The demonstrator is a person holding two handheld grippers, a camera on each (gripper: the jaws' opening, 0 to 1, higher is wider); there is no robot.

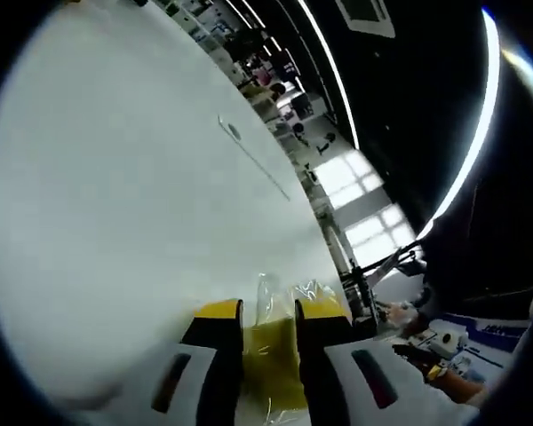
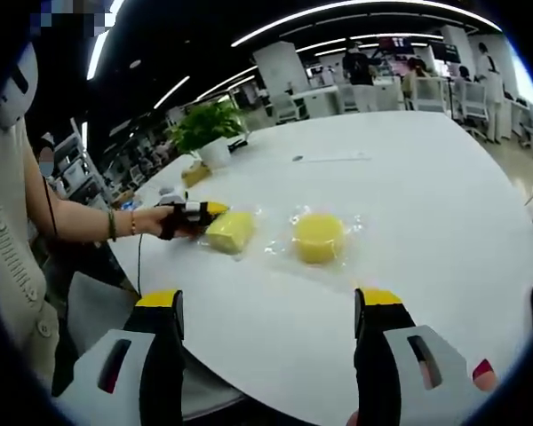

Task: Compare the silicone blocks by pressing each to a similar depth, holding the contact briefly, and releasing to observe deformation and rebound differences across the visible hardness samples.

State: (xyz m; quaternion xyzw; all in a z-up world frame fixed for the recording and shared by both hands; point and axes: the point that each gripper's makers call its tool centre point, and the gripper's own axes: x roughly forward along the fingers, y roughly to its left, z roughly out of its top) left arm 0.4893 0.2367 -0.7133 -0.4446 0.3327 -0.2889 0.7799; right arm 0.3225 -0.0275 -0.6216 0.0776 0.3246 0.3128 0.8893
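Squeezing bagged yellow block (image 1: pixel 271 355) lengthwise

In the left gripper view, the square yellow block (image 1: pixel 271 359) is mostly hidden between the jaws of the left gripper (image 1: pixel 268 319), and its lower part runs off the bottom edge (only a strip of yellow and crinkled wrap shows). The clutter at the lower right is too blurred to identify. In the right gripper view, the person's hand (image 2: pixel 160 222) covers most of that gripper, and the far people are too small to make out.
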